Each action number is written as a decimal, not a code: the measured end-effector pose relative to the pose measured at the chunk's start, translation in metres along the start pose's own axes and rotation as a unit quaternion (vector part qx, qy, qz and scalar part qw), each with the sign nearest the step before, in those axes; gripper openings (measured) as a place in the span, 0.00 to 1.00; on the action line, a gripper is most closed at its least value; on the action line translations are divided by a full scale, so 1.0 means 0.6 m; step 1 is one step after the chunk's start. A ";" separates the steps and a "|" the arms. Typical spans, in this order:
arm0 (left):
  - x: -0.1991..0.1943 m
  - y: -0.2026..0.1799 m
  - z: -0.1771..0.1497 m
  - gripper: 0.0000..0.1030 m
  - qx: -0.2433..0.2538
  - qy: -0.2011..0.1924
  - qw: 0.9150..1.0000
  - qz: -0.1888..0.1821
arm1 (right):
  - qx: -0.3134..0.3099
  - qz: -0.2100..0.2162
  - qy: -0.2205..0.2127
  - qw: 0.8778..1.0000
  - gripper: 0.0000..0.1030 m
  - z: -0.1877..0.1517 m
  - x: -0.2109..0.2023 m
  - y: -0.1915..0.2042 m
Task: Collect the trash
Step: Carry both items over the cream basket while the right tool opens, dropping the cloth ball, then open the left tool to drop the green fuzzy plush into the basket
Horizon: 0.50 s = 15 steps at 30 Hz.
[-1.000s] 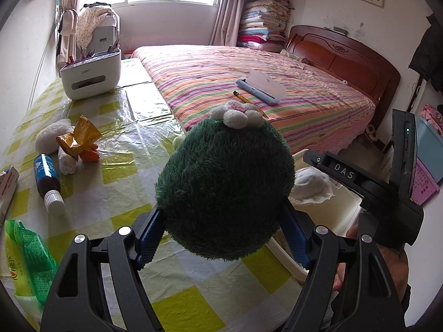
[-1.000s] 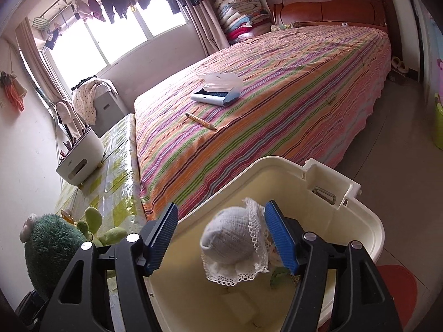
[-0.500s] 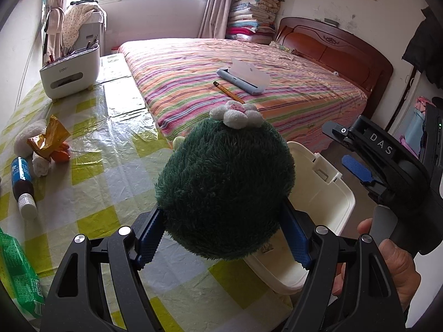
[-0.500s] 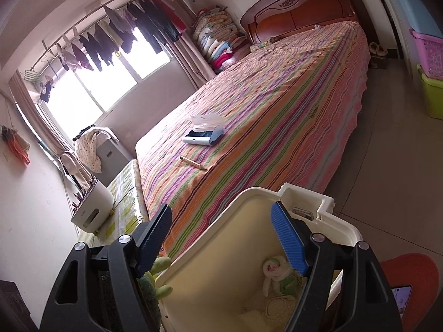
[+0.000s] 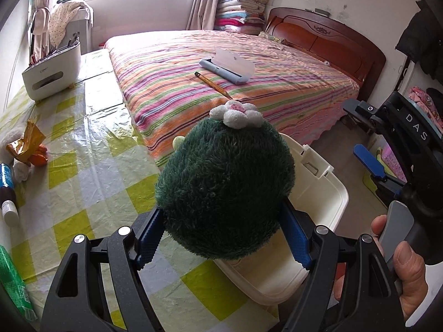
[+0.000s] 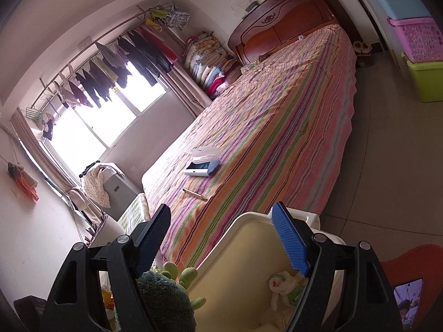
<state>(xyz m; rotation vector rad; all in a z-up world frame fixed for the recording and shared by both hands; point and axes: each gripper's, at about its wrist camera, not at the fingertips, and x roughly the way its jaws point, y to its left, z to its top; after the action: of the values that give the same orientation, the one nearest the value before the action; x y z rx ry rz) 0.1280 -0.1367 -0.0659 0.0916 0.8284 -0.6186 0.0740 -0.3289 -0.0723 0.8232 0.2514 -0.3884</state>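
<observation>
Plush cactus sits clamped in my left jaws over the table's edge, beside the bin. My right jaws are opening, empty — small toys already binned; wrappers remain.

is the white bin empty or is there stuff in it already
Not empty. The right wrist view shows the bin holding a small white cloth bundle at its bottom.
</observation>
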 end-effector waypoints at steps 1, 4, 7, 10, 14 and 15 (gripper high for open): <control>0.001 -0.002 0.001 0.72 0.001 0.002 1.000 -0.002 | 0.002 0.001 -0.002 1.000 0.74 0.001 -0.002 -0.001; 0.005 -0.008 0.001 0.73 0.006 0.006 1.000 -0.007 | 0.007 0.001 -0.008 1.000 0.74 0.003 -0.005 -0.003; 0.005 -0.013 0.000 0.73 0.011 0.007 1.000 -0.010 | 0.013 0.003 -0.016 1.000 0.74 0.005 -0.009 -0.006; 0.004 -0.015 0.001 0.74 0.013 0.006 1.000 -0.014 | 0.017 0.004 -0.022 1.000 0.74 0.006 -0.013 -0.006; 0.000 -0.017 0.002 0.75 0.019 0.004 1.000 -0.014 | 0.014 0.003 -0.027 1.000 0.74 0.005 -0.015 -0.002; -0.001 -0.017 0.003 0.75 0.019 0.002 1.000 -0.013 | 0.013 0.003 -0.026 1.000 0.74 0.004 -0.014 -0.001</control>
<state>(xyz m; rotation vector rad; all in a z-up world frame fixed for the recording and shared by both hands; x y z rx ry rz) 0.1230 -0.1455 -0.0626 0.1166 0.8230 -0.6595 0.0664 -0.3292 -0.0679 0.8385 0.1956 -0.4076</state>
